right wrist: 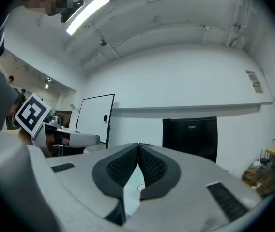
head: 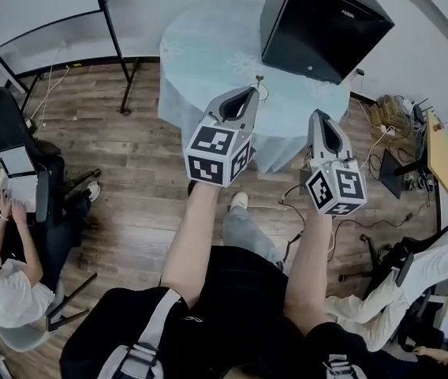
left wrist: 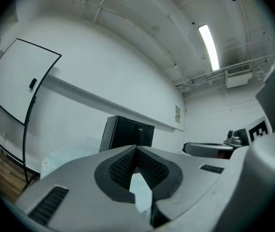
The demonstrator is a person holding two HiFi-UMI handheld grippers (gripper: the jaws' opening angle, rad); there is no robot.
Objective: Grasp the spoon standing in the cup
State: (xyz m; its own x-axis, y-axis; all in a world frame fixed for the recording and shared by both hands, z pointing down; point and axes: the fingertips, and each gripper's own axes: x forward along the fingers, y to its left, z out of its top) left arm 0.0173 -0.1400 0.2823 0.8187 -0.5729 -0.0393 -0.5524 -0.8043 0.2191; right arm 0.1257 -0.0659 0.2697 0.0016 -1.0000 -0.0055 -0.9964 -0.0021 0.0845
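Note:
On the round table with a pale blue cloth [head: 200, 54], a small cup with a thin spoon handle [head: 259, 80] standing out of it shows just past my left gripper's tip; the cup itself is mostly hidden. My left gripper [head: 251, 91] hangs over the table's near edge, jaws shut and empty, their tips meeting in the left gripper view [left wrist: 136, 149]. My right gripper [head: 317, 115] is level with it to the right, also shut on nothing, with its ribbed pads [right wrist: 149, 166] pressed together at the tip. Both point toward the table.
A black box-like cabinet [head: 322, 26] stands on the table's far right. A whiteboard stand [head: 113, 30] is behind to the left. People sit on chairs at the left [head: 11, 275] and right [head: 421, 275]. Cables and a wooden desk [head: 441, 152] lie to the right.

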